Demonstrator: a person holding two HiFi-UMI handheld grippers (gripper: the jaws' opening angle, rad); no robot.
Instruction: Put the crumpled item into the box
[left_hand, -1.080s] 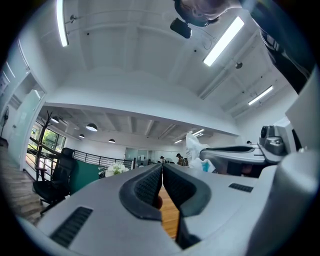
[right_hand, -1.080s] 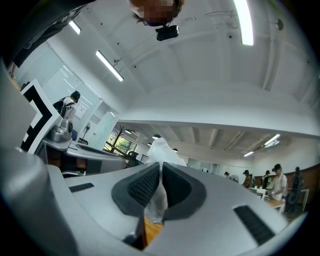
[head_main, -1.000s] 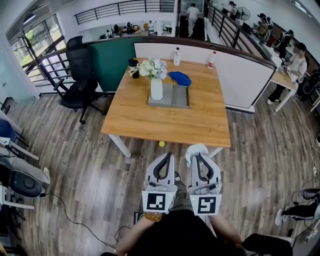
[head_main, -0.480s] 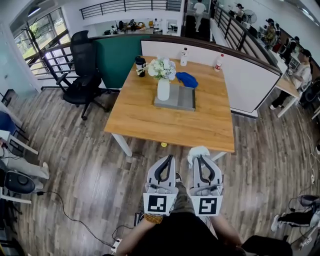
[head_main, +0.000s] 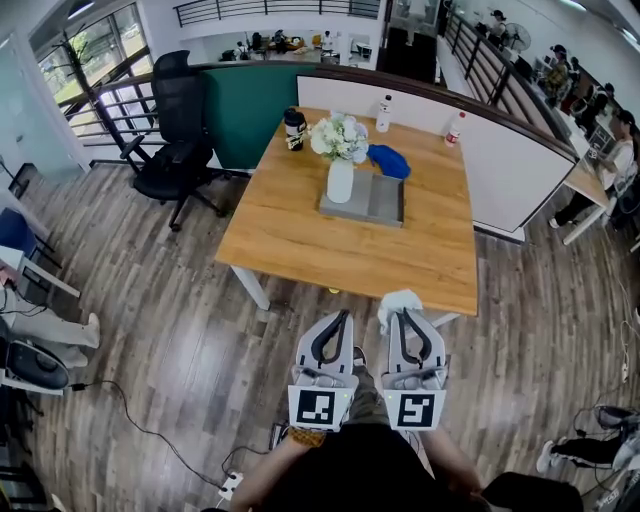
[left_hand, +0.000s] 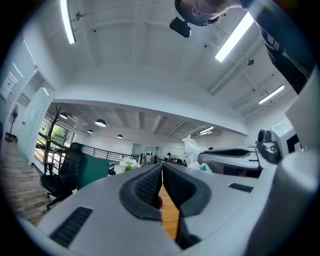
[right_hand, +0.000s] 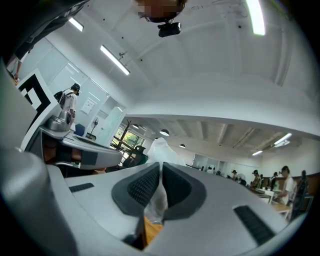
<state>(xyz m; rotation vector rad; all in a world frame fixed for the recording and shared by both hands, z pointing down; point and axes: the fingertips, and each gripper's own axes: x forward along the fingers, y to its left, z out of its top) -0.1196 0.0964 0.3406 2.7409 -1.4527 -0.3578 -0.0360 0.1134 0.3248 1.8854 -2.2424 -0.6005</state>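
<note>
Pickup done: white crumpled item (head_main: 400, 300) clamped in right claw (head_main: 401, 318), held just short of tabletop (head_main: 330, 245). Left claw (head_main: 341, 318) closed, empty. Remained: carry to grey box (head_main: 383, 203) mid-tabletop, release.

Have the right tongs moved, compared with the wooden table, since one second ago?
Yes. The right tongs, shut on the crumpled item, came forward, nearer the wooden table's front edge.
</note>
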